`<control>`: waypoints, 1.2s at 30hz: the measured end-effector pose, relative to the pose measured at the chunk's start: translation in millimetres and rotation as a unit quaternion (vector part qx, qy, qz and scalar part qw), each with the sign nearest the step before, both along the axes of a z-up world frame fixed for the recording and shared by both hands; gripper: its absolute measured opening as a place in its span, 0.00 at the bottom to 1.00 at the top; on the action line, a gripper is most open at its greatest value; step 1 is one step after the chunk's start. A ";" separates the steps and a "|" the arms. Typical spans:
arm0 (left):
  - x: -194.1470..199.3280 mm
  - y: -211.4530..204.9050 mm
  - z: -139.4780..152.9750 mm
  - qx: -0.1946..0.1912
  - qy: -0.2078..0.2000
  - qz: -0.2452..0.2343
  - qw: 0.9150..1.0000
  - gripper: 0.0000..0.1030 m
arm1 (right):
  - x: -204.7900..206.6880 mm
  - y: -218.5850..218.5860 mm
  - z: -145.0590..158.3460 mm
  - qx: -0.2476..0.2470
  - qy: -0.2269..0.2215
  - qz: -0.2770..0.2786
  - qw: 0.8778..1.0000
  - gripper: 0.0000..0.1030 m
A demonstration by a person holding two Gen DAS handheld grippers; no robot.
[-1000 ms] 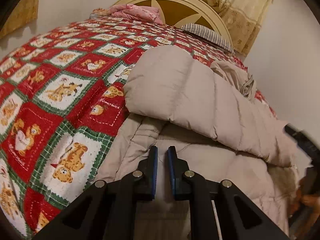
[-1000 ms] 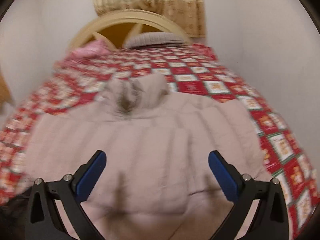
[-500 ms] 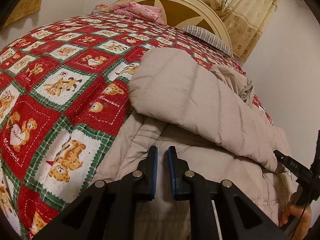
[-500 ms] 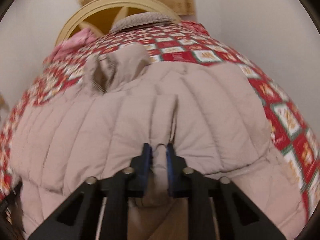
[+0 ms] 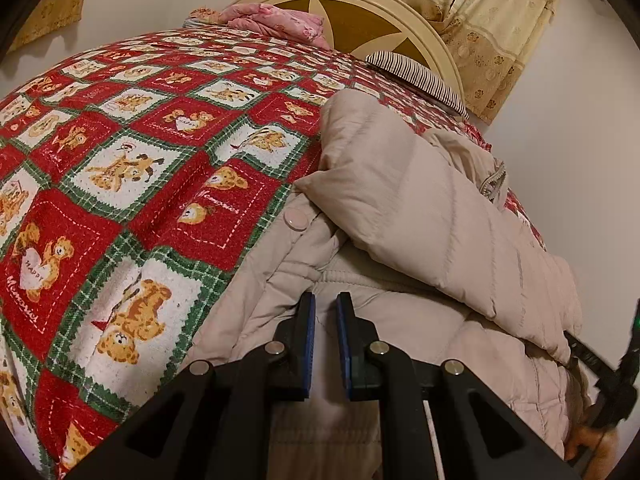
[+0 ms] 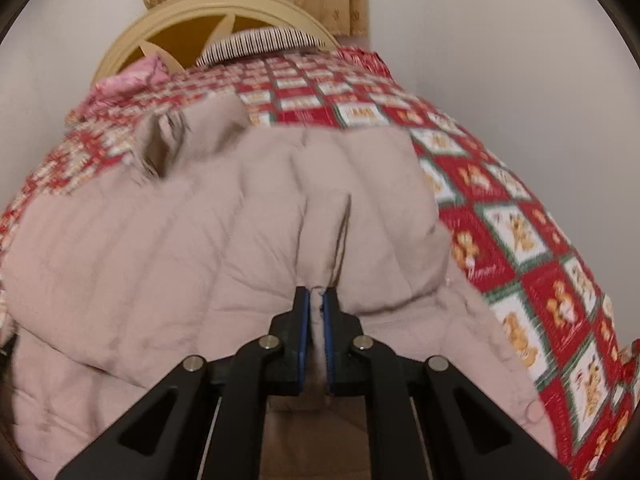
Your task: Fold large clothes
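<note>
A large beige quilted puffer coat (image 5: 420, 216) lies on the bed, one sleeve folded across its body. My left gripper (image 5: 325, 312) is shut on the coat's near hem, with fabric between the pads. In the right wrist view the coat (image 6: 200, 248) fills the middle. My right gripper (image 6: 316, 300) is shut on a pinched ridge of the coat's near edge. The hood (image 6: 192, 132) lies at the far left. The right gripper shows at the left wrist view's right edge (image 5: 608, 376).
The bed carries a red and green teddy-bear quilt (image 5: 132, 184). A cream headboard (image 5: 360, 12), a striped pillow (image 5: 416, 76) and a pink bundle (image 5: 272, 20) are at the far end. A wall runs close along the bed's right side (image 6: 500, 60).
My right gripper was wide open above the coat, then came down and shut on its near edge. My left gripper stayed shut on the hem and moved in lower and closer.
</note>
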State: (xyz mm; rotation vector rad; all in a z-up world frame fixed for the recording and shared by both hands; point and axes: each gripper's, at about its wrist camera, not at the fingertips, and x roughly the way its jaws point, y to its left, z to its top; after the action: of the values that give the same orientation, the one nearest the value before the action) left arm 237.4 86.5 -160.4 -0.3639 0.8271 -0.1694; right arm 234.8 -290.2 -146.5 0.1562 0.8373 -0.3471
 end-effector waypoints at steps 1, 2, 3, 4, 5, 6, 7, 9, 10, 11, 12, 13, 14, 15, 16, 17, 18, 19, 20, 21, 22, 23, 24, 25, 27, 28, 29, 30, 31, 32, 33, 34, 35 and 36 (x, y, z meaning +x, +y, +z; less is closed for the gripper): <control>-0.1 -0.2 0.0 0.001 0.000 0.000 1.000 0.11 | 1.4 1.4 -6.8 -0.012 0.006 0.000 1.000 0.10; -0.1 -0.2 0.1 0.002 0.000 0.000 1.000 0.11 | 3.1 2.7 -10.0 -0.018 0.011 -0.001 1.000 0.11; -0.3 -0.7 0.1 0.003 0.000 0.000 1.000 0.11 | 3.1 3.1 -10.4 -0.023 0.013 -0.002 1.000 0.11; -0.4 -0.7 0.2 0.003 0.000 0.000 1.000 0.11 | 4.8 5.9 -10.9 -0.032 0.016 -0.002 0.999 0.12; -0.5 -1.0 0.7 0.005 0.001 0.000 1.000 0.11 | 5.2 6.6 -11.4 -0.037 0.019 -0.001 0.999 0.13; -1.2 -2.3 2.0 0.011 0.002 0.000 1.000 0.11 | 5.6 6.9 -12.1 -0.041 0.021 0.000 0.999 0.13; -2.6 -4.7 5.0 0.023 0.003 0.001 1.000 0.11 | 5.6 6.9 -12.1 -0.042 0.023 0.000 0.999 0.14; -6.4 -15.5 15.9 0.076 0.005 -0.003 0.997 0.11 | 4.1 3.8 -11.6 -0.035 0.023 -0.002 0.999 0.18; -7.8 -20.9 21.7 0.101 0.006 -0.008 0.995 0.11 | 3.1 1.9 -11.4 -0.031 0.022 -0.005 0.999 0.24; -9.3 -26.2 29.9 0.122 0.002 -0.014 0.992 0.11 | 2.2 -0.9 -10.8 -0.023 0.020 -0.008 0.999 0.31; -10.1 -28.0 37.7 0.127 -0.003 -0.019 0.992 0.11 | 0.2 -3.6 -10.1 -0.011 0.016 -0.009 1.000 0.37; -9.7 -28.3 45.1 0.124 -0.008 -0.022 0.992 0.11 | -2.4 -6.9 -9.1 0.005 0.011 -0.009 1.000 0.55; -7.5 -28.1 53.5 0.117 -0.013 -0.027 0.993 0.11 | -5.2 -8.5 -7.9 0.015 0.007 -0.013 1.000 0.74; -3.9 -27.5 60.2 0.112 -0.017 -0.031 0.993 0.11 | -9.7 -11.6 -5.2 0.029 -0.002 -0.016 0.999 0.79; 1.4 -27.7 65.8 0.113 -0.019 -0.034 0.993 0.16 | -17.1 -14.6 -0.2 0.047 -0.021 -0.015 0.999 0.80; 8.2 -27.9 70.6 0.118 -0.021 -0.033 0.992 0.21 | -24.2 -16.0 5.8 0.057 -0.038 -0.018 0.998 0.80; 14.7 -28.7 74.4 0.125 -0.024 -0.027 0.992 0.35 | -32.3 -16.5 12.8 0.058 -0.056 -0.023 0.996 0.80; 21.3 -28.3 78.4 0.130 -0.028 -0.018 0.991 0.48 | -40.8 -15.6 21.3 0.050 -0.074 -0.028 0.996 0.78; 27.7 -28.3 83.3 0.133 -0.039 -0.007 0.990 0.53 | -45.9 -14.0 28.5 0.037 -0.083 -0.033 0.995 0.73; 31.0 -28.7 86.2 0.133 -0.046 -0.003 0.990 0.55 | -48.5 -11.7 35.4 0.023 -0.087 -0.035 0.995 0.69; 36.6 -29.5 89.7 0.133 -0.051 0.000 0.990 0.55 | -48.7 -9.5 42.7 0.016 -0.090 -0.030 0.995 0.62; 44.0 -31.7 94.0 0.132 -0.050 -0.001 0.990 0.55 | -47.2 -7.3 48.8 0.017 -0.093 -0.020 0.995 0.57; 51.3 -34.0 98.6 0.129 -0.047 -0.004 0.991 0.55 | -43.0 -5.2 54.8 0.020 -0.094 -0.007 0.995 0.56; 59.5 -35.9 105.3 0.126 -0.046 -0.006 0.991 0.55 | -37.2 -1.7 61.3 0.022 -0.093 0.007 0.995 0.56; 69.6 -43.3 116.2 0.132 -0.053 -0.011 0.990 0.58 | -21.6 3.4 73.8 0.032 -0.091 0.030 0.995 0.56; 75.6 -48.4 119.5 0.137 -0.054 -0.016 0.989 0.65 | -13.5 2.9 77.6 0.041 -0.092 0.037 0.994 0.57; 85.0 -53.8 121.3 0.139 -0.056 -0.019 0.988 0.66 | -4.3 0.3 81.8 0.059 -0.093 0.043 0.993 0.61; 88.8 -57.7 121.7 0.140 -0.062 -0.019 0.988 0.66 | 6.1 -1.7 85.2 0.076 -0.094 0.043 0.992 0.64; 94.4 -61.8 121.2 0.141 -0.069 -0.017 0.987 0.66 | 19.3 -4.5 89.0 0.095 -0.094 0.039 0.990 0.71; 103.2 -66.4 116.1 0.145 -0.078 -0.016 0.986 0.66 | 31.7 -6.8 91.0 0.114 -0.094 0.038 0.988 0.74; 109.5 -69.6 109.3 0.150 -0.080 -0.013 0.985 0.66 | 45.5 -9.6 92.7 0.135 -0.092 0.040 0.986 0.74; 115.4 -71.7 101.0 0.158 -0.076 -0.004 0.985 0.66 | 66.7 -14.1 94.1 0.156 -0.087 0.037 0.983 0.74; 124.9 -72.7 84.0 0.167 -0.061 0.010 0.984 0.66 | 80.8 -15.8 93.0 0.167 -0.082 0.034 0.982 0.75; 130.0 -73.0 73.2 0.168 -0.050 0.016 0.984 0.66 | 97.0 -18.8 92.0 0.179 -0.075 0.029 0.981 0.75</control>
State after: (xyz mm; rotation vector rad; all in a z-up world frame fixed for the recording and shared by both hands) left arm 367.4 13.5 -87.1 -0.0501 0.7339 -0.0154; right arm 331.8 -309.0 -54.5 0.4862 0.7481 -0.1252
